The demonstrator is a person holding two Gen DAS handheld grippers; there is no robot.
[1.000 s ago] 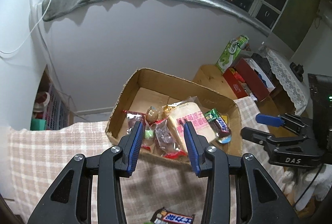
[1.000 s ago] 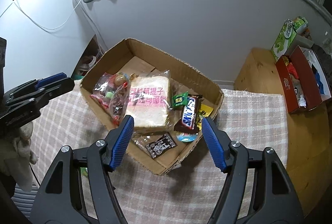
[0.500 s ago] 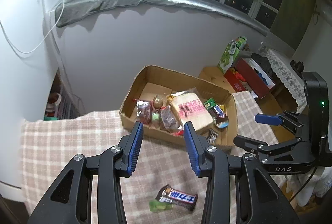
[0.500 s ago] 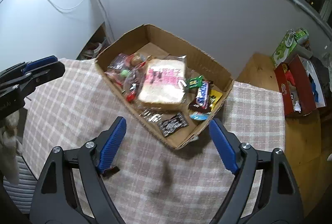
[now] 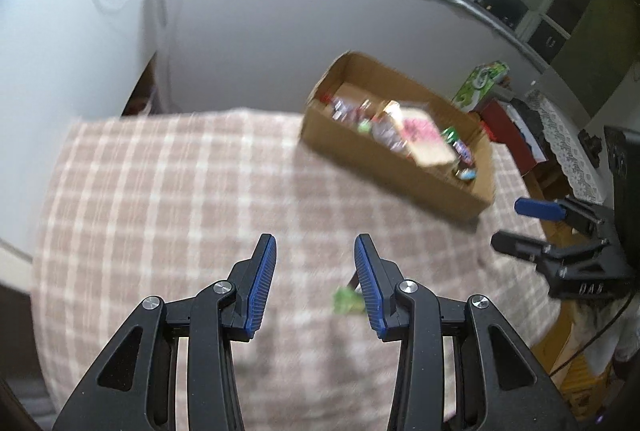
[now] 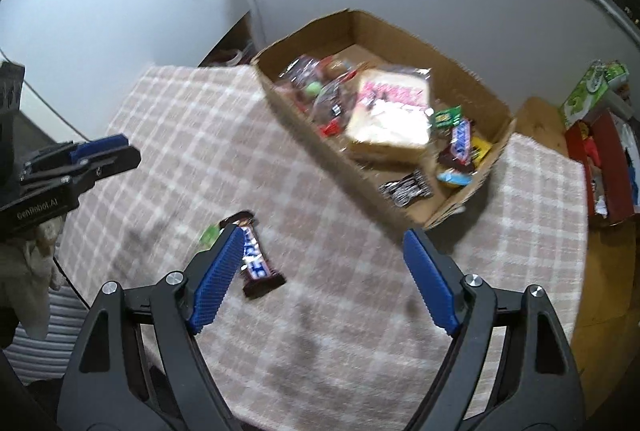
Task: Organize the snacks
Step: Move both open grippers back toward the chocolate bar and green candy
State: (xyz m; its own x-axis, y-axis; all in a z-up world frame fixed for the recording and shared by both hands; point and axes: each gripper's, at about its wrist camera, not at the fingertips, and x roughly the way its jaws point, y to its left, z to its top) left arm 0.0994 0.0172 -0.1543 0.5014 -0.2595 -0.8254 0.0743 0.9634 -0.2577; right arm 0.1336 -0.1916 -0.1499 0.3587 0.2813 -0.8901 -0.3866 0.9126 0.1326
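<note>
A cardboard box (image 6: 472,79) on the checked cloth holds a bagged bread slice (image 6: 392,115), candy bags and chocolate bars; it also shows in the left wrist view (image 5: 384,167). A Snickers bar (image 6: 256,259) and a small green packet (image 6: 210,234) lie loose on the cloth, the bar partly behind my right gripper's left finger. The green packet (image 5: 346,301) lies beside my left gripper's right finger. My left gripper (image 5: 316,283) is open and empty above the cloth. My right gripper (image 6: 320,279) is wide open and empty.
The table is covered by a pink checked cloth (image 5: 160,199). A wooden side table with a red box (image 6: 608,167) and a green carton (image 6: 588,91) stands to the right. A grey wall is behind the box.
Both grippers have pulled back from the box and now hover over the cloth. The right gripper has opened wider. The loose Snickers bar and green packet have come into the right wrist view.
</note>
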